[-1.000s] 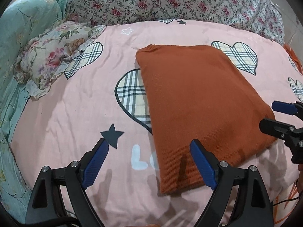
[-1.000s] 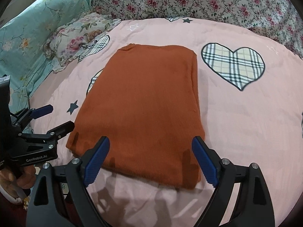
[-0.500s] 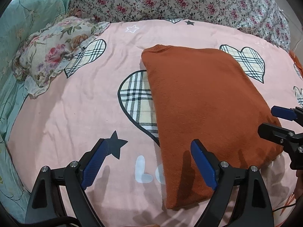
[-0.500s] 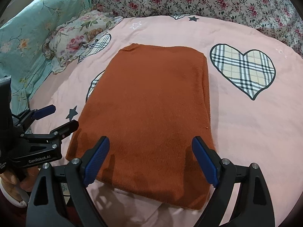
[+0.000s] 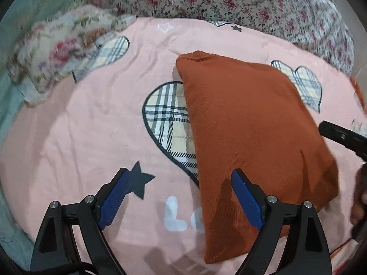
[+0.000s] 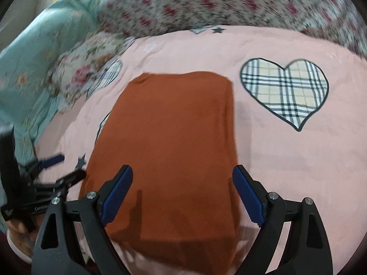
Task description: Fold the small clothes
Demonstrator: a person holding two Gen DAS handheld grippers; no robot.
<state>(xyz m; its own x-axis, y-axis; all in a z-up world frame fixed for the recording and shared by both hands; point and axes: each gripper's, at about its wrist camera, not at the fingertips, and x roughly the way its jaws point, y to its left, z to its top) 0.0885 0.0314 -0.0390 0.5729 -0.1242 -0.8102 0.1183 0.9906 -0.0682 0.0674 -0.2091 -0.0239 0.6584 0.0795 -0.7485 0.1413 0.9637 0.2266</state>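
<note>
Folded rust-orange sweater [image 5: 247,123] flat on pink bedsheet [image 5: 75,142]; both grippers spread wide, holding nothing.

Sweater lies as a folded rectangle, collar end farthest from both grippers. Left gripper [image 5: 181,197]: jaws apart, above the sweater's near left corner; its right blue pad [image 5: 246,202] over the fabric, its left pad over bare sheet by a dark star print [image 5: 140,180]. Contact with the cloth cannot be told. Right gripper [image 6: 182,193]: jaws apart, straddling the sweater's near end, cloth directly ahead and between the fingers, nothing clamped. Plaid heart print [image 6: 285,90] ahead-right of the right gripper, clear of the sweater; another plaid heart [image 5: 169,123] is partly covered by the sweater's left edge. Floral pillow [image 5: 62,50] far ahead-left; floral quilt [image 5: 229,2] along the far side. Both views motion-blurred.
</note>
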